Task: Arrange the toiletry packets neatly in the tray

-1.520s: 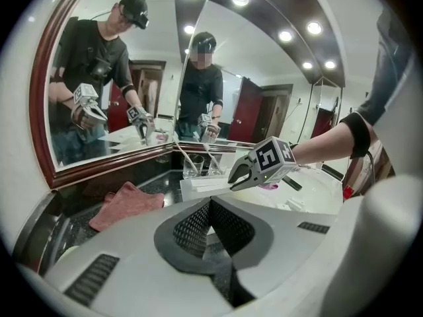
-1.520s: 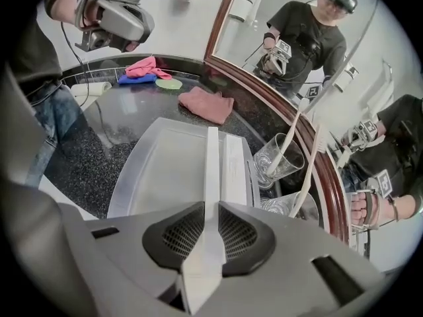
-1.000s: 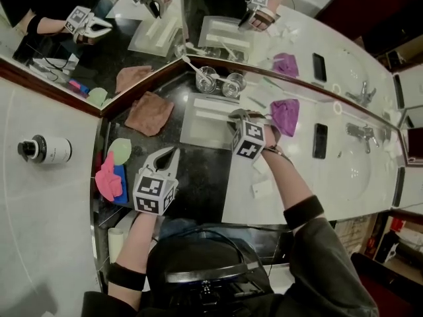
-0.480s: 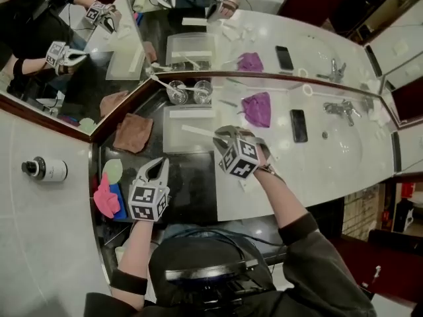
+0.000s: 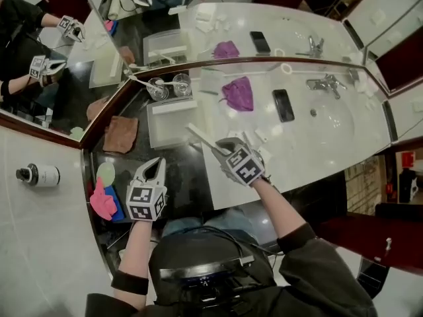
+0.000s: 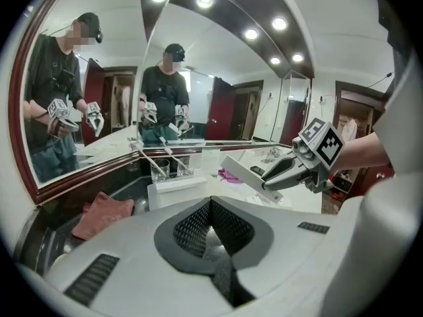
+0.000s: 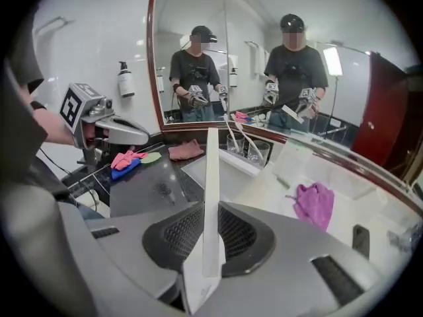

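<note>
The left gripper [image 5: 157,166] has its jaws shut together with nothing between them, their tips pointing toward the brown cloth [image 5: 121,134] ahead and slightly to their left; ahead and to their right lies the white tray [image 5: 168,129], with two glasses [image 5: 170,86] beyond it; further right, the right gripper [image 5: 222,149] has its jaws clamped on the near end of a long white toiletry packet [image 5: 199,137]; the packet stands on its narrow edge between the pads, its long axis running straight out past the jaw tips, aimed at the tray, its far end at the tray's near right corner in the head view; a purple cloth [image 5: 238,93] lies ahead and right of these jaws.
</note>
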Motion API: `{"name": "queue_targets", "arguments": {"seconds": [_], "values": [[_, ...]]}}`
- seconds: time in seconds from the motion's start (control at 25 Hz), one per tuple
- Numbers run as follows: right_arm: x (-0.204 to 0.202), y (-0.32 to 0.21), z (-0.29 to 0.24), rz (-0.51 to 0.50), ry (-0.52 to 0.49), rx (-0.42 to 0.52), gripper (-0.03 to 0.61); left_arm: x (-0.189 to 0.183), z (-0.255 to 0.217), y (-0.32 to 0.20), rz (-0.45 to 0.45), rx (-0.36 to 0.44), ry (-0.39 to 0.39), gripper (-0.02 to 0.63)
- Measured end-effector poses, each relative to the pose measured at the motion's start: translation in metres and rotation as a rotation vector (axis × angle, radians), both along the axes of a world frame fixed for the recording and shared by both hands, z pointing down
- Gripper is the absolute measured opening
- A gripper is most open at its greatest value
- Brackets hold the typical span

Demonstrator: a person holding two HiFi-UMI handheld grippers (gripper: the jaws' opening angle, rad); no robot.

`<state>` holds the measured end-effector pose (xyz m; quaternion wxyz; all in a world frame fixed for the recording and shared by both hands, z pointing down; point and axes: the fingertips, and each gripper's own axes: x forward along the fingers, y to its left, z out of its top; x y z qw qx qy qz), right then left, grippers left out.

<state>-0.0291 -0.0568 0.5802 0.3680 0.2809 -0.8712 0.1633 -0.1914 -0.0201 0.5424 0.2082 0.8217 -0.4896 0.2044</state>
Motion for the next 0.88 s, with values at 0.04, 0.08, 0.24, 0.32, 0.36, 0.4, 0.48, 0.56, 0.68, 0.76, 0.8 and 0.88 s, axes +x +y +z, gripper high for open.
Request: {"name": "queue_targets", "arguments": {"seconds": [0.04,0.08,0.24,0.32,0.36,0.4,0.48,0.56,0.68,0.76,0.8,0.88], "values": [[0.003,0.006,0.004,0.031,-0.013,-0.025,0.081,0.002,0.001,0.002,0.007,-0.001,0.000,0.000],[0.006,0.013,0.009,0.058,-0.024,-0.049,0.081,0.004,0.002,0.003,0.015,-0.003,-0.001,0.000],[0.016,0.038,0.038,0.156,-0.034,-0.127,0.081,0.010,0.005,0.011,0.040,-0.007,-0.003,0.000],[0.022,0.049,0.058,0.213,-0.031,-0.168,0.083,0.012,0.007,0.015,0.048,-0.007,-0.003,0.000],[0.024,0.053,0.065,0.243,-0.035,-0.189,0.082,0.012,0.007,0.016,0.051,-0.008,-0.003,0.000],[0.025,0.057,0.071,0.271,-0.041,-0.209,0.083,0.013,0.008,0.018,0.053,-0.009,-0.004,0.000],[0.025,0.063,0.079,0.325,-0.051,-0.248,0.083,0.012,0.009,0.022,0.057,-0.013,-0.007,0.000],[0.028,0.069,0.090,0.372,-0.044,-0.277,0.083,0.010,0.010,0.026,0.057,-0.017,-0.012,0.000],[0.034,0.077,0.113,0.405,-0.002,-0.310,0.083,0.006,0.012,0.032,0.053,-0.023,-0.018,0.000],[0.035,0.080,0.125,0.411,0.022,-0.325,0.083,0.005,0.015,0.036,0.050,-0.028,-0.020,0.000],[0.034,0.081,0.129,0.414,0.029,-0.333,0.083,0.004,0.016,0.038,0.048,-0.030,-0.020,0.000],[0.033,0.082,0.135,0.429,0.032,-0.352,0.083,0.003,0.018,0.041,0.043,-0.036,-0.021,0.000]]}}
